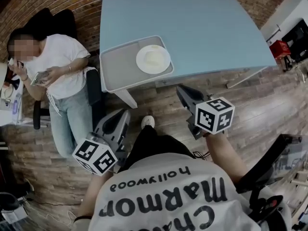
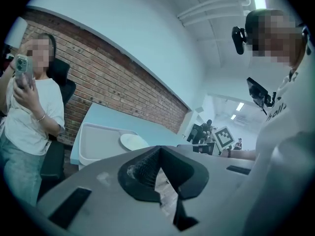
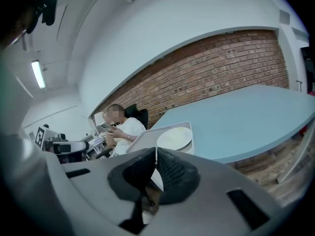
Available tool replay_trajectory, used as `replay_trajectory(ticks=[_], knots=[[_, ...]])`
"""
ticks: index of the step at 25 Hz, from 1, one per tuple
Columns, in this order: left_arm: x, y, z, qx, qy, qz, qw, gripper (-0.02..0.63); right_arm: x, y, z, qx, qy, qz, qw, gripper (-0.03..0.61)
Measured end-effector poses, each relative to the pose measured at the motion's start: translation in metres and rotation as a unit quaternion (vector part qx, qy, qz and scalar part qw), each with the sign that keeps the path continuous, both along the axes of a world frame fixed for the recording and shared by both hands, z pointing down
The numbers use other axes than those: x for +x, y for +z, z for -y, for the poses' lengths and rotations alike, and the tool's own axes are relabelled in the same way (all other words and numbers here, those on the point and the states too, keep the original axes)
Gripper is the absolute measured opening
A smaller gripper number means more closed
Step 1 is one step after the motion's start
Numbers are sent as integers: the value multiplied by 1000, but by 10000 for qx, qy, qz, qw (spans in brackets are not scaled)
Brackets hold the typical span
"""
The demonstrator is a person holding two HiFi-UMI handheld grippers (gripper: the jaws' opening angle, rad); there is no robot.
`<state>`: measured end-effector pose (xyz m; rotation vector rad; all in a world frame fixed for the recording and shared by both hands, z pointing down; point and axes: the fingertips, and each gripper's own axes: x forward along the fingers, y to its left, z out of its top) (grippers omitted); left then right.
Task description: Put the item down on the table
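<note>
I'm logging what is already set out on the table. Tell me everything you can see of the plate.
The plate is round and white to cream, smooth, with a shallow raised rim and a slightly paler centre. What it is made of cannot be told. It looks empty. It lies flat in the right part of a light grey tray, which sits at the near left corner of the blue table. Only the tray touches it.

Table open, save its near-left corner
The table [image 1: 207, 28] lies bare across its middle and right; a tray [image 1: 118, 71] bearing a plate [image 1: 153, 59] fills the near-left corner, and a seated person [image 1: 60, 76] blocks the approach just left of it.
</note>
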<state>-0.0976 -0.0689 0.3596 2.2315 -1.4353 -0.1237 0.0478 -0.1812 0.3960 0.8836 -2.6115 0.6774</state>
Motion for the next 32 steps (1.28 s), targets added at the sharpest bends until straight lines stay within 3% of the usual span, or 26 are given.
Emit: replay_trajectory(ticks=[8,17,32], knots=[[4,-1,-25,93,-132,-2,9999,6,2,-14,-39,98,-325,189,9992,10],[5,-3,-24,121,-120,30,9998,7,9,-21,-46,223,-366,189,9989,9],[0,-5,-25,169,-120,44,9998,6,4,-19,-46,407,-526,-159,9977,9]])
